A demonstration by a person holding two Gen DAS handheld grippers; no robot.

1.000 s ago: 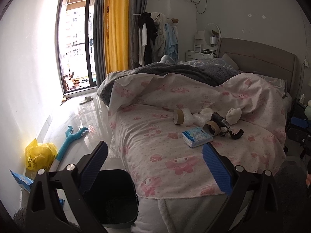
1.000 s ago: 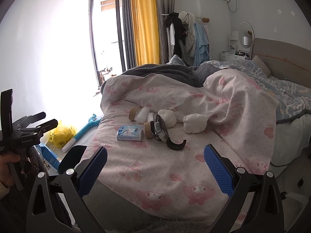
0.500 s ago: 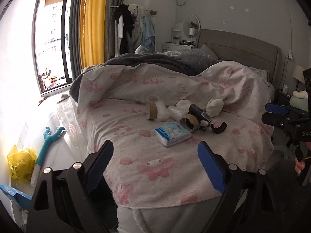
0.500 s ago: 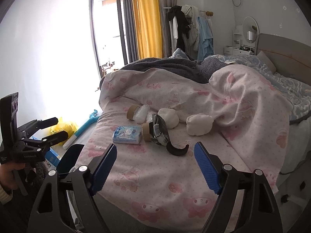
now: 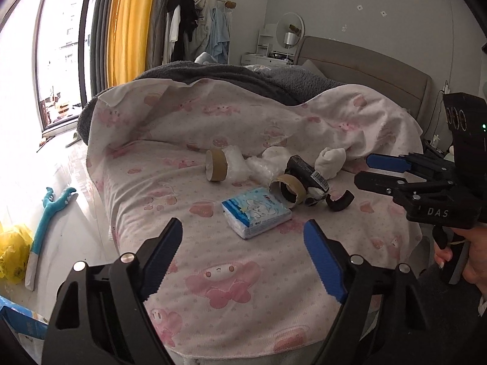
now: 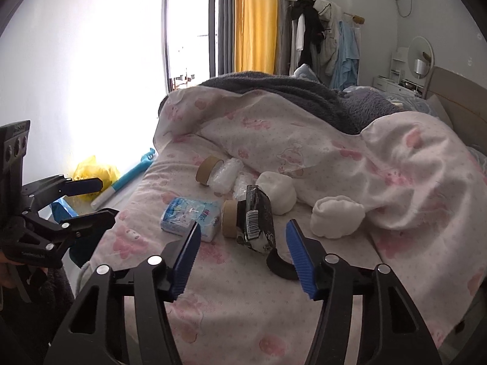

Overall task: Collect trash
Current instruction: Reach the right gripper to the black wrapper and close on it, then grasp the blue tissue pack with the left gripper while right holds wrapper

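Observation:
Trash lies on the pink bed cover [image 5: 231, 286]: a blue tissue pack [image 5: 256, 212] [image 6: 190, 215], two cardboard tape cores [image 5: 216, 164] [image 5: 288, 188], crumpled clear plastic [image 5: 261, 168], a black wrapper with a barcode [image 6: 255, 222] [image 5: 307, 174], a black curved piece [image 5: 339, 202] [image 6: 280, 269] and two white wads [image 6: 338, 217] [image 6: 278, 191]. My left gripper [image 5: 243, 261] is open and empty, just short of the tissue pack. My right gripper [image 6: 243, 255] is open and empty, just short of the black wrapper; it also shows at the right in the left wrist view [image 5: 374, 170].
A grey blanket [image 6: 274, 91] is piled behind the pink cover. On the floor left of the bed lie a yellow bag [image 5: 12, 246], a teal long-handled tool [image 5: 51, 213] and a blue box [image 5: 18, 319]. The headboard [image 5: 365, 73] stands at the far right.
Both grippers have moved forward toward the trash on the bed, so the items look larger. The dark bin seen below the left gripper earlier is out of view. Both stay open.

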